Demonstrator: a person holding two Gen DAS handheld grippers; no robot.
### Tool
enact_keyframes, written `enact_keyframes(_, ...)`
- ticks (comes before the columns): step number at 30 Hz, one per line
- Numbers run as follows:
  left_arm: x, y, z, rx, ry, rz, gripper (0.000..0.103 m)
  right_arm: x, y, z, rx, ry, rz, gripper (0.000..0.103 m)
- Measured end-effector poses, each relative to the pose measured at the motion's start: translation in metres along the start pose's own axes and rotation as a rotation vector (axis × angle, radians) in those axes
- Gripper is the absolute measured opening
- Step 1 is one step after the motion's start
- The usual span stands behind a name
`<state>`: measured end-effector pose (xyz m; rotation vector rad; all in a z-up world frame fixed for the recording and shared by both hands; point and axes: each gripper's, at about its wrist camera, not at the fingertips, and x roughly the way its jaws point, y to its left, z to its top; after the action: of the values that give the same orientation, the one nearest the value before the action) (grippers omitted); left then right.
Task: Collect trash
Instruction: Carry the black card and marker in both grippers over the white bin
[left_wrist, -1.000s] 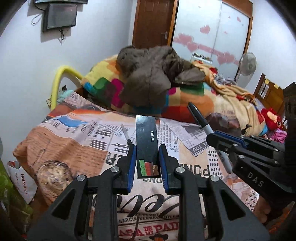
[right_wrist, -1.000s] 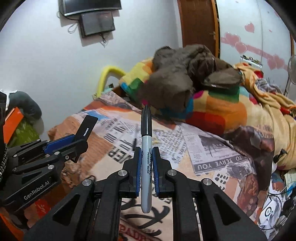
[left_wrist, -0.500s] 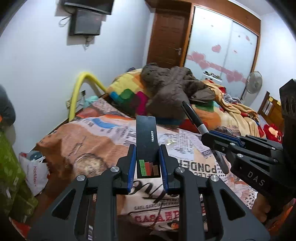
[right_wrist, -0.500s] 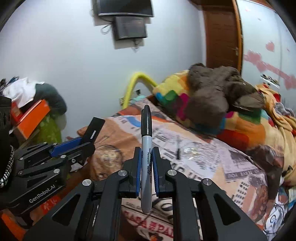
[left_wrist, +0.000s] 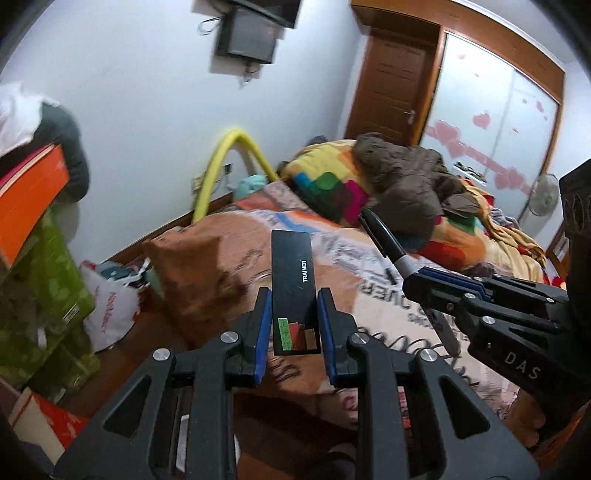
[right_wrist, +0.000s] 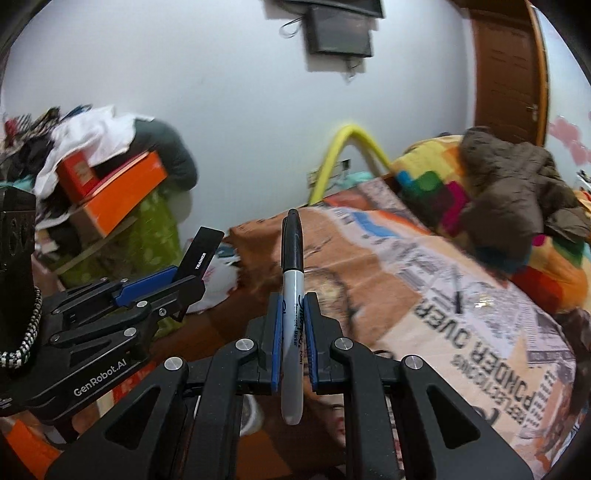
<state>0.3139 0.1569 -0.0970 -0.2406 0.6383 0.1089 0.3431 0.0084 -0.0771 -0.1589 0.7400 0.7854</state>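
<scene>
My left gripper (left_wrist: 294, 317) is shut on a flat black packet (left_wrist: 294, 280) marked TRAINER, held upright off the bed's corner. It also shows in the right wrist view (right_wrist: 201, 254), at my left. My right gripper (right_wrist: 292, 321) is shut on a grey marker (right_wrist: 292, 295) with a black cap, pointing up. The marker also shows in the left wrist view (left_wrist: 388, 243), at the right. Both grippers are held in the air beside the bed (right_wrist: 424, 280), which has a newspaper-print cover. A white plastic bag (left_wrist: 110, 306) lies on the floor by the bed's corner.
A brown jacket (left_wrist: 402, 177) and a colourful blanket (left_wrist: 325, 184) lie at the bed's head. Orange boxes (right_wrist: 118, 188) and clothes are piled on green-covered furniture (left_wrist: 48, 280) at the left. A small dark pen (right_wrist: 457, 302) lies on the bed cover. A yellow hoop (left_wrist: 225, 166) leans on the wall.
Both grippers have drawn back from the bed and swung left, still holding the packet and the marker. The pile at the left and the floor bag have come into view.
</scene>
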Motion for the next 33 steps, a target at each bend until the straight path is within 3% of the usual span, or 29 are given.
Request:
enact_keyframes(9,-0.008,0.081,-0.035,-0.113,0.024,0.112,0.024,0.050,0.056,-0.018,-0.045,0.109,0.109,0.010)
enact_keyframes(20,0.011,0.151,-0.112,-0.243,0.148,0.187,0.024,0.115,0.099,-0.058,-0.049,0.285,0.198,0.010)
enact_keyframes(33,0.049,0.196,-0.202,-0.373,0.339,0.225,0.024,0.190,0.119,-0.141,-0.028,0.533,0.189,0.011)
